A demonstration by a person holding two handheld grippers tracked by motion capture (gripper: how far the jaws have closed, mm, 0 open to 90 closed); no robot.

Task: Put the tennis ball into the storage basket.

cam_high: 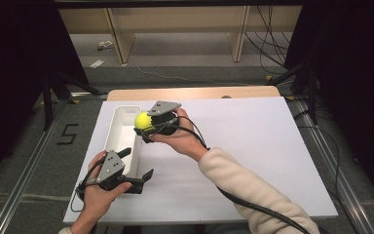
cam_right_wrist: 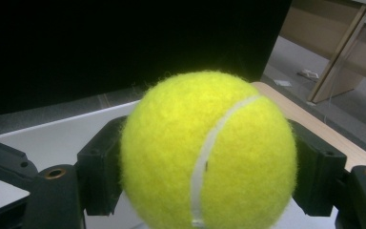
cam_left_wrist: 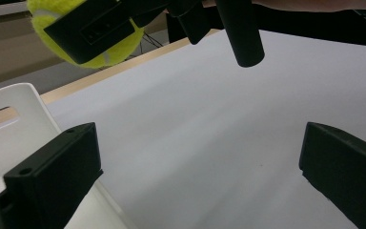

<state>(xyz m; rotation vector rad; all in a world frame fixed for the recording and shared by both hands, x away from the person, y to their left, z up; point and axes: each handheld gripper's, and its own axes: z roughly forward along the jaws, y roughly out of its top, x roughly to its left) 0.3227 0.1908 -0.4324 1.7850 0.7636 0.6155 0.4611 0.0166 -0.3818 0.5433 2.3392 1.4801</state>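
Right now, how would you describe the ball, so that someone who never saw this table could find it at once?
Start at the white board covering the table, then go to the long white bin along its left side. Over the bin's far end, the right gripper is shut on a tennis ball. It is the one bright yellow, fuzzy thing there.

White board [cam_high: 253,146] on wood table [cam_high: 195,92], shelving [cam_high: 175,29] behind.

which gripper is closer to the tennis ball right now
Right. The right gripper is clamped on the tennis ball above the white bin. The left gripper sits open, nearer the person, beside the bin's near end.
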